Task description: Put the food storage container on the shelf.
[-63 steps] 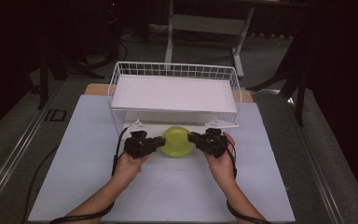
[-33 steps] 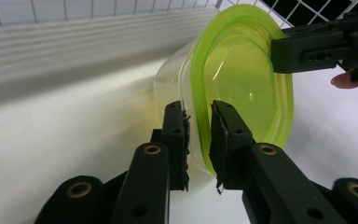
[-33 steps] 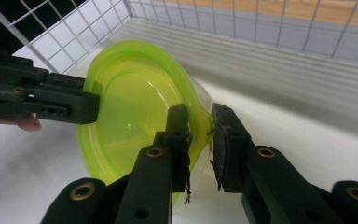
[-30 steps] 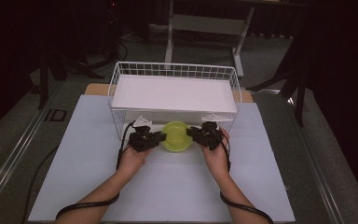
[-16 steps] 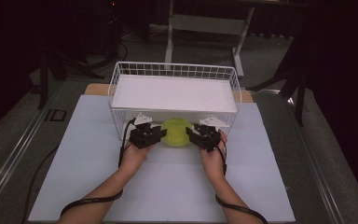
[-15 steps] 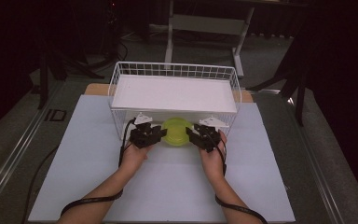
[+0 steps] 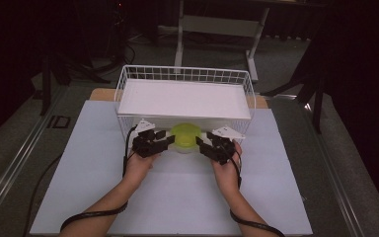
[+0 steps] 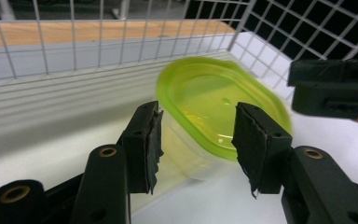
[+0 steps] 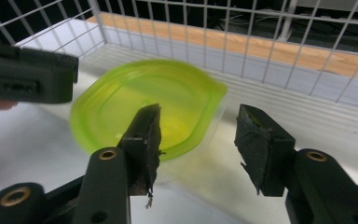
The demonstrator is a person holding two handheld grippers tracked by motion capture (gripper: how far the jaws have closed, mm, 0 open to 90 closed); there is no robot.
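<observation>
- Standing on the pale mat (image 7: 98,197), the white wire basket (image 7: 187,75) is the largest thing; its white floor (image 7: 185,98) is bare, and the near wire wall (image 8: 51,37) rises just behind the container.
- Sitting on the mat just in front of this basket, between the two grippers, is the small clear container (image 7: 185,146) with a green lid (image 7: 185,134). In both gripper views the lid (image 8: 219,105) looks tilted and a little blurred, so I cannot tell if it already rests flat.
- Judging by its look, the container is thin plastic: light, a little flexible, and smooth, so it may slip or bend under a strong squeeze. I see nothing inside.
- Taking it at the two opposite ends, under the lid's rim, seems the safest hold, since the rim is the stiffest part and stops the pads from sliding up.
- The left gripper (image 8: 198,140) has just been opening its jaws. They stand about half apart, and the container's end lies between them, but the pads (image 8: 151,144) do not press it.
- The right gripper (image 9: 196,144) is the same: jaws just opened, lid edge (image 9: 149,109) between them, nothing held.
</observation>
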